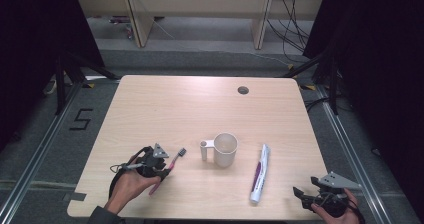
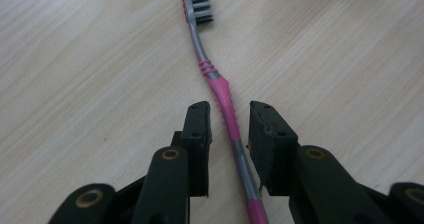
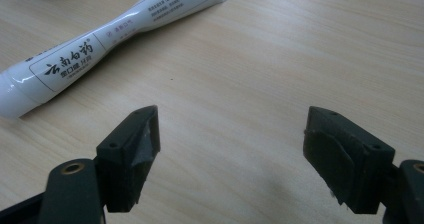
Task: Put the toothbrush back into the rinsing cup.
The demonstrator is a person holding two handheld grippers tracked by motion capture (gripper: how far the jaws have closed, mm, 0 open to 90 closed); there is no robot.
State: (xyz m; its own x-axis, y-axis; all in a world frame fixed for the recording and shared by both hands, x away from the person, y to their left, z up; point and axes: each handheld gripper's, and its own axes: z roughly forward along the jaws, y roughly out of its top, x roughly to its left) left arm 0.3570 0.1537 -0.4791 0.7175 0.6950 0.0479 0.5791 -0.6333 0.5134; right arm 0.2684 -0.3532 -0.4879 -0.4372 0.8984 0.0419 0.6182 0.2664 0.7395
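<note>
The toothbrush (image 2: pixel 220 84) is lying near-left on the table (image 1: pixel 165 104), between the left gripper's (image 2: pixel 229 129) released jaws. Light, stiff, slim, it is suiting a mid-handle grip. The right gripper (image 3: pixel 230 149) is gaping empty.

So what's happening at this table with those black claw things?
A person holds a gripper in each hand. The left gripper has its jaws on either side of a pink toothbrush lying on the table, not pressing on it. The right gripper waits open near a toothpaste tube. A white mug stands between the two.
</note>
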